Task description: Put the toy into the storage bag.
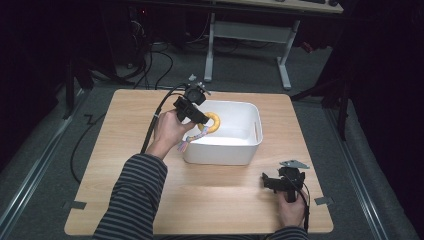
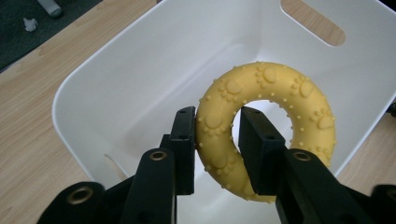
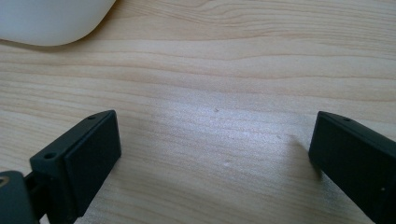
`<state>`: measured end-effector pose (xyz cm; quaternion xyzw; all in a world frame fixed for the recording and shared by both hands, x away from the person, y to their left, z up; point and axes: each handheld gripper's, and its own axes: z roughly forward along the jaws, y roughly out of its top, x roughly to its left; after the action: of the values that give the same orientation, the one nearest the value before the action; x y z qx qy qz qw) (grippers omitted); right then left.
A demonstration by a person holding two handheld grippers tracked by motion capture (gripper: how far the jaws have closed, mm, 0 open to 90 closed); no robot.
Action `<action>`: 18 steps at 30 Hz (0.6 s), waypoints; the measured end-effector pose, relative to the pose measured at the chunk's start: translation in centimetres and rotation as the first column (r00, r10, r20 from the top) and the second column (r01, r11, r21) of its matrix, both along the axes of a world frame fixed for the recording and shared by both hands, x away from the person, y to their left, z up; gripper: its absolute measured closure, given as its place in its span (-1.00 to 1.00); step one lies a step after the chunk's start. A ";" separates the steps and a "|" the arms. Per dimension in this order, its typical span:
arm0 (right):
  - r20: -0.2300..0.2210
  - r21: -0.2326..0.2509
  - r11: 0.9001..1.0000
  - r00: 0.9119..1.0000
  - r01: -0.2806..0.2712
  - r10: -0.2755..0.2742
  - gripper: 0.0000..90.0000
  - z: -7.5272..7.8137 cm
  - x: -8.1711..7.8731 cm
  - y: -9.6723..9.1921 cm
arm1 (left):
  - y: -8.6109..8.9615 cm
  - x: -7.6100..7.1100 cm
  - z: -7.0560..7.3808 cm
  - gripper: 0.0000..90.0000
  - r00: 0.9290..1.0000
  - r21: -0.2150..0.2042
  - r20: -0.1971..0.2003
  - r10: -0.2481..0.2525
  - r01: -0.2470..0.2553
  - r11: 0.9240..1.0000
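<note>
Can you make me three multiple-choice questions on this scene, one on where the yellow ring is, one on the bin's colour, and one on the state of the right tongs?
1. Where is the yellow ring?
A. Flat on the table beside the bin
B. Held over the open bin
C. On the floor

2. What colour is the bin?
A. White
B. Blue
C. Black

3. How do the right tongs stand?
A. Shut on a rope
B. Shut on the ring
C. Open, with nothing between the jaws

Answers:
1. B, since the left gripper view shows the left tongs clamping the ring's band with the bin's inside behind it.
2. A, since its walls and rim show white in the high view.
3. C, since the right gripper view shows the two jaws far apart over the bare wooden table.
</note>
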<state>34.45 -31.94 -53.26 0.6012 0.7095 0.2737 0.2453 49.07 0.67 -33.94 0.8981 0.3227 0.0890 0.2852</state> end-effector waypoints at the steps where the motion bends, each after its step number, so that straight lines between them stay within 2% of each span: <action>1: 0.000 0.000 1.000 1.000 0.000 0.000 -0.96 0.0 0.0 0.0 | 0.0 0.0 0.0 0.50 1.000 0.000 0.000 0.000 0.000 1.000; 5: 0.000 0.000 1.000 1.000 0.000 0.000 -0.96 0.0 0.0 0.0 | -0.8 0.1 -0.5 0.50 1.000 0.027 0.003 -0.002 0.002 1.000; 12: 0.000 0.000 1.000 1.000 0.000 0.000 -0.96 0.0 0.0 0.0 | -1.8 0.3 -1.5 0.50 1.000 0.049 -0.012 -0.011 0.012 0.999; 18: 0.000 0.000 1.000 1.000 0.000 0.000 -0.96 0.0 0.0 0.0 | -2.1 0.5 -2.1 0.50 0.999 0.065 -0.027 -0.017 0.019 0.998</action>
<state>34.45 -31.93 -53.26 0.6013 0.7095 0.2736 0.2453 49.54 -1.41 -36.09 0.9109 0.3152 0.0851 0.2522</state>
